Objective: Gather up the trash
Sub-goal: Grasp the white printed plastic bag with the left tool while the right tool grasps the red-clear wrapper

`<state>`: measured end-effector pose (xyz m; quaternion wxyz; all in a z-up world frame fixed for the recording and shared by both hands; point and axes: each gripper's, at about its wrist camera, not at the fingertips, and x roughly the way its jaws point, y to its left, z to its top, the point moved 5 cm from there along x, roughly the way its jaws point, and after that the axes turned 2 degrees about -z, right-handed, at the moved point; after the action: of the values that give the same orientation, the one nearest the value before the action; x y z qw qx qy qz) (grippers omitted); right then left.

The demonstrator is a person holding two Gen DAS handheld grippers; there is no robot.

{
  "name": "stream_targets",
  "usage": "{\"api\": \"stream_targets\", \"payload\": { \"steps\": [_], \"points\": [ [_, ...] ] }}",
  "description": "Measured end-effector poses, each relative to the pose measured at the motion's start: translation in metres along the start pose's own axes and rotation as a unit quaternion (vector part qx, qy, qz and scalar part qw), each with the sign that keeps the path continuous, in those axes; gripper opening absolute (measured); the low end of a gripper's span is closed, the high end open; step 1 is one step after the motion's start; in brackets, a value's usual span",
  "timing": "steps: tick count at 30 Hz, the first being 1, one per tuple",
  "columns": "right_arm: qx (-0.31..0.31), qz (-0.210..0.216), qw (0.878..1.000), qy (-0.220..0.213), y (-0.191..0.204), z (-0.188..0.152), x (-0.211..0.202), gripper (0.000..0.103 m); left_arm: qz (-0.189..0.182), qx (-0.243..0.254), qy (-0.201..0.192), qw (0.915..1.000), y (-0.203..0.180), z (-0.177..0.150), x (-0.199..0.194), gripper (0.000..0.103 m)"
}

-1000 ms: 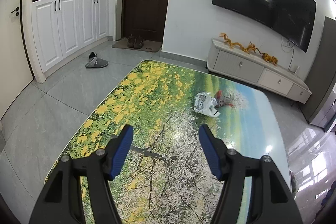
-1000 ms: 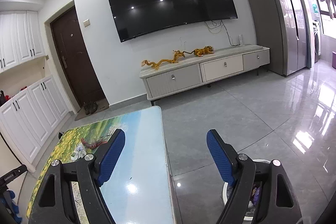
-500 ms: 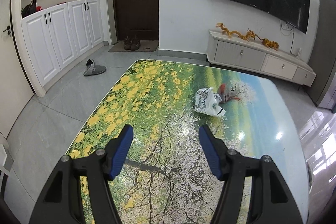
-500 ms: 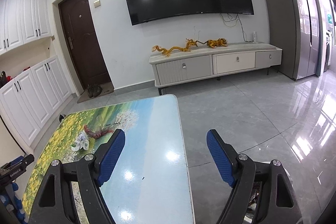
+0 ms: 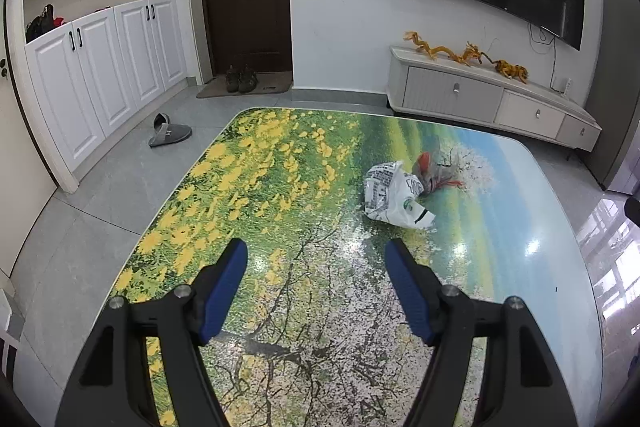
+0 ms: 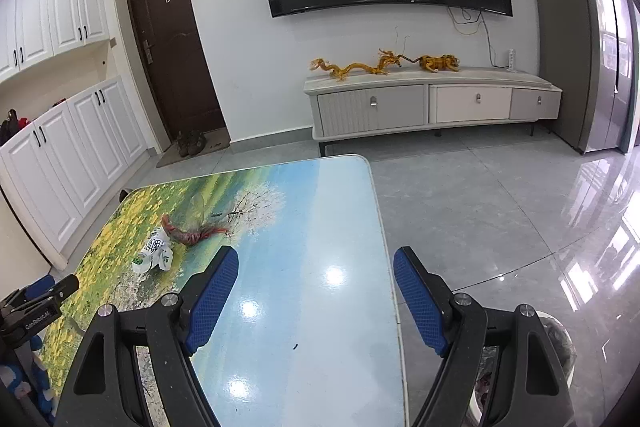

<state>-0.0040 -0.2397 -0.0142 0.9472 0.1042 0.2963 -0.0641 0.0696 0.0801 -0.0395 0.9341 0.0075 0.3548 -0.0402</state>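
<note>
Left gripper (image 5: 316,251): jaws spread and have just been opening further, with nothing between them but bare table (image 5: 248,187) surface. The crumpled white plastic bag (image 5: 394,195) lies on the table ahead of these jaws and a little to the right of the right-hand jaw's tip, apart from it; no contact. A twisted clear wrapper with red ends (image 5: 434,173) lies touching the far side of the bag, farther from the jaws. Right gripper (image 6: 316,259): jaws spread, empty, held over the pale blue end of the table near its right edge. From these jaws, both trash items sit ahead and well to the left of the left-hand jaw, the bag nearer, the wrapper beyond it. A bin (image 6: 560,343) shows partly behind the right-hand jaw, on the floor beside the table; contents unclear.
</note>
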Motion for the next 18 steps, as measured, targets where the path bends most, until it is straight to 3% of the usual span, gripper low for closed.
{"api": "stream_targets", "payload": {
  "steps": [4,7,9,18],
  "points": [
    [-0.003,0.009,1.000,0.012,0.007,-0.002,0.015,0.079,-0.018,-0.007,0.009,0.9998,0.000,0.000,0.012,0.070],
    [-0.003,0.019,1.000,0.022,0.011,-0.003,0.027,0.079,-0.061,-0.021,0.013,0.9979,0.000,0.002,0.020,0.071],
    [-0.006,0.027,0.999,0.030,0.016,-0.004,0.036,0.079,-0.082,-0.023,0.015,0.9962,-0.004,0.006,0.028,0.079],
    [-0.016,0.097,0.993,0.063,0.049,0.001,0.085,0.079,-0.142,0.024,0.036,0.9889,-0.039,0.032,0.081,0.079]
  ]
}}
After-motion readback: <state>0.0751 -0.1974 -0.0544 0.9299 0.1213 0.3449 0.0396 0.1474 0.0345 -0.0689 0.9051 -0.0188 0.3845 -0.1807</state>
